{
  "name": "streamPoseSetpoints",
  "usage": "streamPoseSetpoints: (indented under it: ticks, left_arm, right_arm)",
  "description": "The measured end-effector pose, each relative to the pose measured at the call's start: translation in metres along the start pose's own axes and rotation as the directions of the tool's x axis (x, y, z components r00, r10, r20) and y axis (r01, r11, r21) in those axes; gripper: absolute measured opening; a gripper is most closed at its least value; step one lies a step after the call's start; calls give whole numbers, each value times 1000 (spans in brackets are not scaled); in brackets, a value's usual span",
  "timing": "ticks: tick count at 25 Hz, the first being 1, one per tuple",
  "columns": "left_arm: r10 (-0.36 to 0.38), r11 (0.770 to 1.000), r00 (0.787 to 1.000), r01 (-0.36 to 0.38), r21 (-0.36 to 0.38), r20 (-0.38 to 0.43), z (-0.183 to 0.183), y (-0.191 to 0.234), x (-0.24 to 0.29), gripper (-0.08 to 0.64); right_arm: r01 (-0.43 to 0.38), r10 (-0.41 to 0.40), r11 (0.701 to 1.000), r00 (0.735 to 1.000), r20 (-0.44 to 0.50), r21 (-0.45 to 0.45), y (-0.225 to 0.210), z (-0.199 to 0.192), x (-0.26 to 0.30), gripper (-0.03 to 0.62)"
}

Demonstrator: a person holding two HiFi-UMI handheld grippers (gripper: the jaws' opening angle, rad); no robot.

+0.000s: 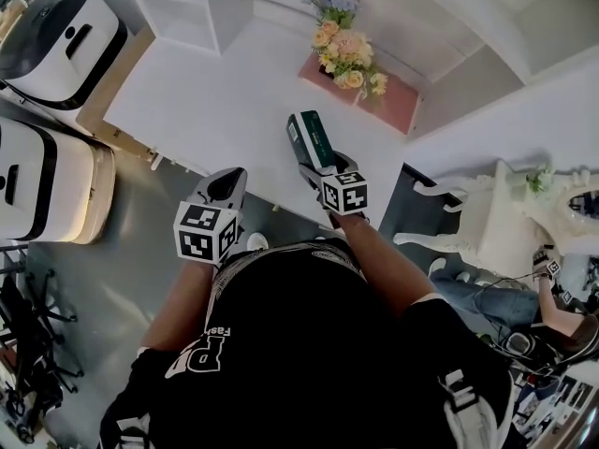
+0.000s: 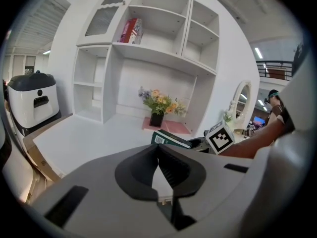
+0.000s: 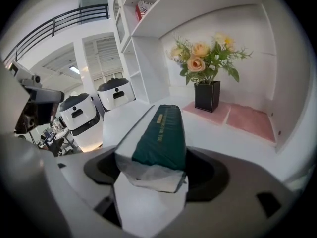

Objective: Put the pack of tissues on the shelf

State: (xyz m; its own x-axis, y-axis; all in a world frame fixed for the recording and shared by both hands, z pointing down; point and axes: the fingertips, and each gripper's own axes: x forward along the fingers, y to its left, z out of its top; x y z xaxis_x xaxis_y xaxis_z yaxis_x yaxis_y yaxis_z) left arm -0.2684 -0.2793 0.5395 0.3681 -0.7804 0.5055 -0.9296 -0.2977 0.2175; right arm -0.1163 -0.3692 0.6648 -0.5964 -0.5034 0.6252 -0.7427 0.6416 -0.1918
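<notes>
The pack of tissues (image 1: 309,138), dark green on top with white sides, sticks out over the white tabletop (image 1: 215,101). Its near end fills the gap between the jaws of my right gripper (image 1: 318,171), which is shut on it. In the right gripper view the pack (image 3: 161,133) runs straight ahead from the jaws toward the flowers. My left gripper (image 1: 227,183) hangs at the table's front edge, left of the pack, shut and holding nothing. The left gripper view shows its jaws (image 2: 158,150) meeting, the pack (image 2: 171,139) beyond them, and the white shelf unit (image 2: 148,48) behind.
A vase of flowers (image 1: 346,59) stands on a pink mat (image 1: 402,101) at the back of the table. A red box (image 2: 131,30) sits on an upper shelf. White machines (image 1: 61,40) stand on the floor at left, a white chair (image 1: 487,218) at right.
</notes>
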Motion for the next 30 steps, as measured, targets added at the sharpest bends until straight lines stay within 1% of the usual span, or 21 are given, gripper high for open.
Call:
streamPoseSetpoints:
  ticks: [5, 10, 15, 22, 26, 30]
  left_arm:
    - [-26, 1000, 999, 25, 13, 30, 18, -17, 12, 14]
    - [-60, 998, 996, 57, 40, 72, 44, -35, 18, 14]
    - [-96, 993, 989, 88, 72, 109, 70, -52, 26, 14]
    - [-163, 983, 976, 148, 112, 142, 98, -83, 34, 14]
    - [-198, 973, 967, 175, 149, 162, 114, -101, 33, 14]
    - [-225, 965, 956, 193, 177, 188, 132, -111, 32, 14]
  right_arm:
    - [-40, 40, 999, 997, 65, -1, 2, 28, -41, 377]
    - [-67, 71, 997, 986, 152, -34, 8, 60, -87, 376]
    - [-92, 87, 996, 965, 249, 10, 7, 88, -127, 374]
    - [-51, 45, 999, 935, 351, 7, -6, 117, -175, 374]
    - [-35, 35, 999, 904, 425, -8, -14, 146, -207, 374]
    - [19, -6, 1000, 872, 489, -21, -26, 180, -240, 374]
